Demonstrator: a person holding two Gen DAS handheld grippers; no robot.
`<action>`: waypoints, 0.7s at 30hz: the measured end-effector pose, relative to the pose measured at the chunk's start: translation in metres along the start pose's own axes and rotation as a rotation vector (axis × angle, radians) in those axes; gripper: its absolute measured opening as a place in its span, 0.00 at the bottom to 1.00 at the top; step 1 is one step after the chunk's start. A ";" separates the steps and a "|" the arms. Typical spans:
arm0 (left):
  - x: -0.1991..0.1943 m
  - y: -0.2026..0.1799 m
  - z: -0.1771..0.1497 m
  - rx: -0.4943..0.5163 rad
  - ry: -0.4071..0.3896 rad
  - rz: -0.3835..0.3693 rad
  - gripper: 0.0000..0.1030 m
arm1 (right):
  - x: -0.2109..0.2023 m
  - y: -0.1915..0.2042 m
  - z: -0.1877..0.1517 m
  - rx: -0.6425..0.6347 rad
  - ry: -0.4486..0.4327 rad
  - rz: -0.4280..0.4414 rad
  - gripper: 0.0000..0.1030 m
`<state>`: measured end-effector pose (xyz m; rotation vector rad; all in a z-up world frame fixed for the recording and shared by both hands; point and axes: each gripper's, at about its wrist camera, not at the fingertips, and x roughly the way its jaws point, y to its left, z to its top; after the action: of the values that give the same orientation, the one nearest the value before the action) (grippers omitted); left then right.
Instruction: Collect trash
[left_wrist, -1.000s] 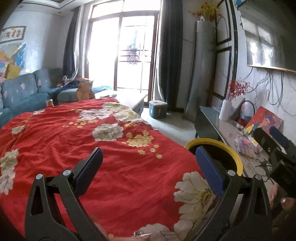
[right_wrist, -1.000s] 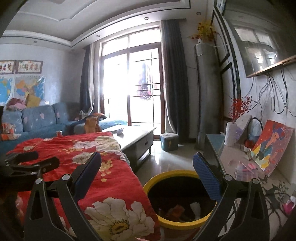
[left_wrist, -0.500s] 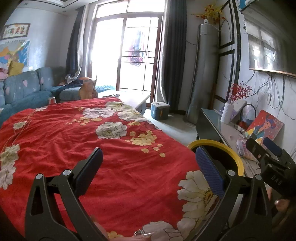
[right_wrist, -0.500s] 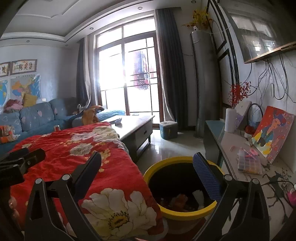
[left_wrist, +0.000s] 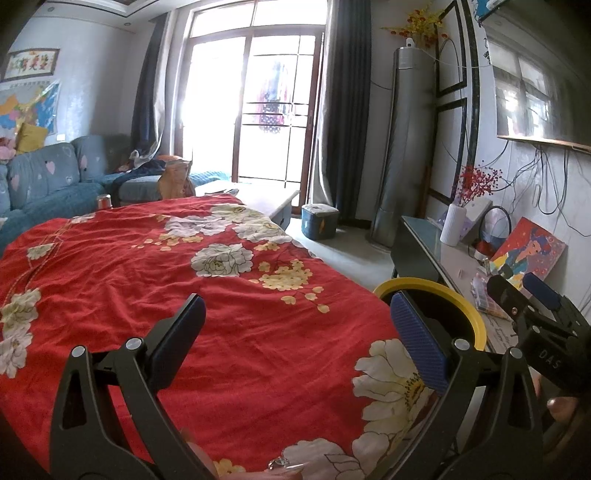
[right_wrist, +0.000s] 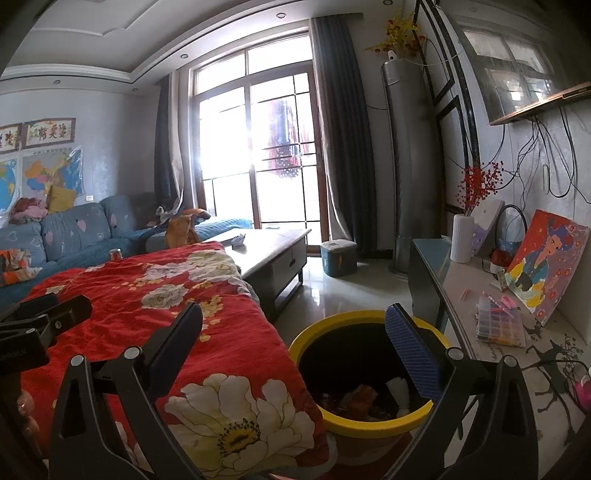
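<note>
At 3 o'clock of the red flowered blanket, the yellow-rimmed bin stands on the floor, scraps of trash at its bottom. Beyond it at 1 o'clock a long surface carries a white vase and a painting. The left gripper and right gripper both have fingers spread, grasping nothing. Since a second ago the right gripper has tilted down, showing more of the bin's inside.

creased red cloth, glossy floor
</note>
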<state>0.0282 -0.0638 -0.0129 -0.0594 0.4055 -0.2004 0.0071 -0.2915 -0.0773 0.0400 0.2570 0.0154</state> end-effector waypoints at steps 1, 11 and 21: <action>0.000 0.000 0.000 0.001 0.000 -0.001 0.89 | 0.000 0.000 0.000 0.000 0.000 0.001 0.94; 0.000 -0.001 0.000 0.001 0.001 0.000 0.89 | 0.000 0.000 0.000 0.001 0.000 0.000 0.94; 0.000 -0.001 0.000 -0.001 0.002 -0.003 0.89 | 0.000 0.000 0.000 0.000 0.001 0.000 0.94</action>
<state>0.0278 -0.0648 -0.0127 -0.0612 0.4080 -0.2033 0.0075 -0.2916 -0.0772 0.0399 0.2581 0.0150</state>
